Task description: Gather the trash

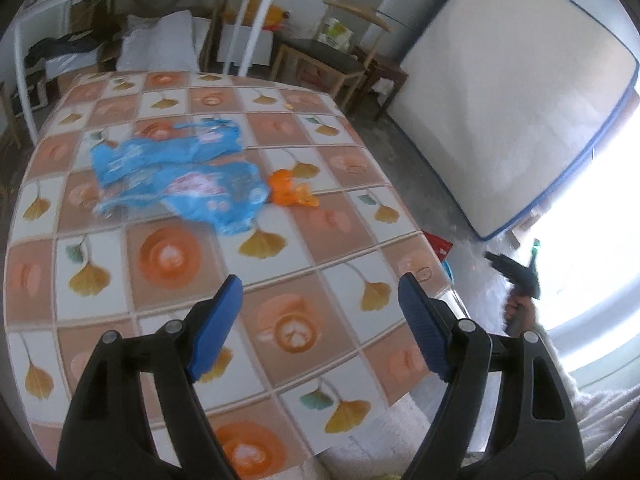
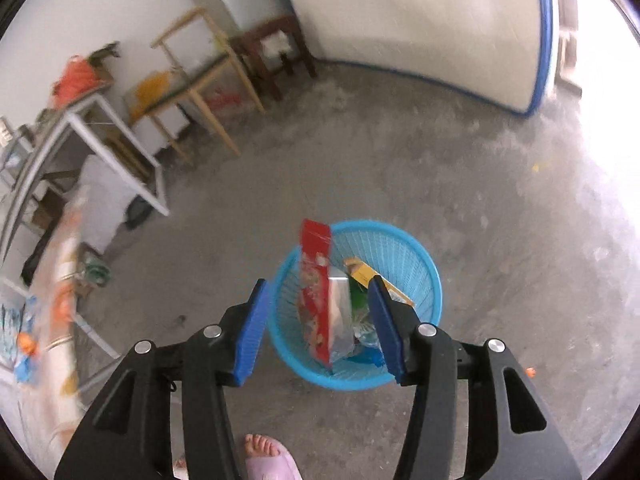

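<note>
the right gripper (image 2: 316, 320) hangs over the blue basket (image 2: 420, 256) on the concrete floor, jaws parted with nothing pressed between the pads; the red wrapper (image 2: 316, 280) shows in the gap, apart from both pads. it stands nearly upright in the basket, long axis running from the basket's bottom up past the far rim, top edge sticking out above that rim, leaning against the left wall. a yellow packet (image 2: 360, 272) and other scraps lie beside it inside.

the step in hand looks like the drop. to do it well, keep the jaws wide and centred over the basket's mouth until the wrapper is clear of both pads, then lift straight up so a pad does not drag the tall wrapper back over the rim. since it stands proud of the rim, a light push down may be needed or it could tip out.

the left gripper (image 1: 320, 328) is released too, jaws wide and empty, above the near edge of the table (image 1: 120, 400). the remaining trash lies toward the table's middle: a crumpled blue plastic bag (image 1: 176, 172), long axis roughly from the left edge toward the right edge, and just off its right end a small orange scrap (image 1: 290, 190). approach the bag across its narrow width, pads down to the cloth, and pinch a raised fold.
</note>
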Motion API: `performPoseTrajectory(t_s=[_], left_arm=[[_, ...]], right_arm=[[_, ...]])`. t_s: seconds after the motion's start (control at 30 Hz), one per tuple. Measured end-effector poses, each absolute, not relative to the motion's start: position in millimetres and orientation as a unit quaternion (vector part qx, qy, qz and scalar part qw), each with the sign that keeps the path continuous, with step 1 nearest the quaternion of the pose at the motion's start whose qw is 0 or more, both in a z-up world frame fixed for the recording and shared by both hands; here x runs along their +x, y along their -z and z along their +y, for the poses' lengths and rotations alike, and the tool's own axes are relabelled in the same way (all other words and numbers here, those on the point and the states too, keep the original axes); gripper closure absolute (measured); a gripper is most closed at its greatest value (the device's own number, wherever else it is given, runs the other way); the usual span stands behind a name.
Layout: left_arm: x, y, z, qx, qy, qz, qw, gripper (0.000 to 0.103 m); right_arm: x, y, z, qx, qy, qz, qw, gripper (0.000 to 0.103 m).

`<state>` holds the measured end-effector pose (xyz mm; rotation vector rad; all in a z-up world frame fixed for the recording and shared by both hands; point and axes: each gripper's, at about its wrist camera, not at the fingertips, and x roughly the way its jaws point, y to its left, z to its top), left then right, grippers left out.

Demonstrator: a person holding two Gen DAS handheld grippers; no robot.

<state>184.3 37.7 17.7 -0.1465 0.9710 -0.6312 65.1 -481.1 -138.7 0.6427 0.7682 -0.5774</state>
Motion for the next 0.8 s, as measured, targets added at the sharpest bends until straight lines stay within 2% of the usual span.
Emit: performPoseTrajectory(t_s=[0.17,0.33,0.47,0.63,0.8], left_arm=[[172,0,69,-0.082,0.268,0.45,0.848,0.021],[167,21,87,-0.082,0.235,0.452,0.856,0.021],[168,38,97,-0.098,0.218,0.452,0.859,0.021],[171,56,99,-0.09,0.201,0.457,0.862,0.021],[177,67,98,-0.106,0.214,0.457,0.857,0.021]], right_arm=[[60,50,-406,0.228,0.201,0.342,0.889,0.045],[106,-12,-308,0.163,0.082,0.338,0.923,0.043],[163,-20,-229,0.14,-0.029,0.356,0.923,0.043],[228,1,-148,0.118,-0.09,0.395,0.907,0.043],[277,23,-85,0.046,-0.129,0.417,0.898,0.046]])
